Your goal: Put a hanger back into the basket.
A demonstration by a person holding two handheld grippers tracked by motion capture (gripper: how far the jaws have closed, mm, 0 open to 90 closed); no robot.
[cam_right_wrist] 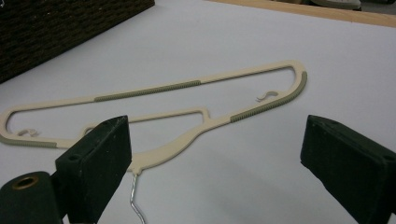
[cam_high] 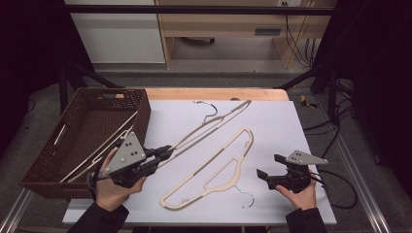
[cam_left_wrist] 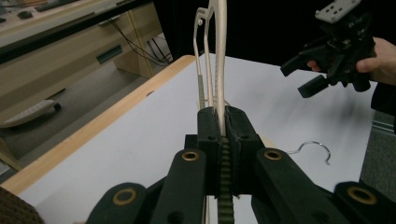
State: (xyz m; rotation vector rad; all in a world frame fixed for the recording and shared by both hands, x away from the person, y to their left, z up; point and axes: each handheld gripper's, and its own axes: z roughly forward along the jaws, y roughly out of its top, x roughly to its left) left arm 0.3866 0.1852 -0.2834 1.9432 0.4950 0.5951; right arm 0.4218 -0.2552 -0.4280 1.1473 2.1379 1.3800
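Two beige hangers lie on the white board (cam_high: 277, 126). My left gripper (cam_high: 167, 153) is shut on the near end of the far hanger (cam_high: 214, 124), whose metal hook (cam_high: 209, 108) points to the back. In the left gripper view that hanger (cam_left_wrist: 219, 56) runs straight out from between the closed pads of my left gripper (cam_left_wrist: 222, 116). The second hanger (cam_high: 218, 170) lies flat in the middle, its hook (cam_high: 248, 199) toward the front. My right gripper (cam_high: 270, 165) stands open just right of it, holding nothing. In the right gripper view the second hanger (cam_right_wrist: 149, 89) lies ahead of my right gripper's (cam_right_wrist: 219, 163) wide-open jaws.
A brown wicker basket (cam_high: 48, 145) stands at the left, with another beige hanger (cam_high: 102, 145) lying inside. Its dark wall (cam_right_wrist: 70, 28) shows at top left in the right gripper view. A wooden table edge (cam_high: 214, 93) borders the board at the back.
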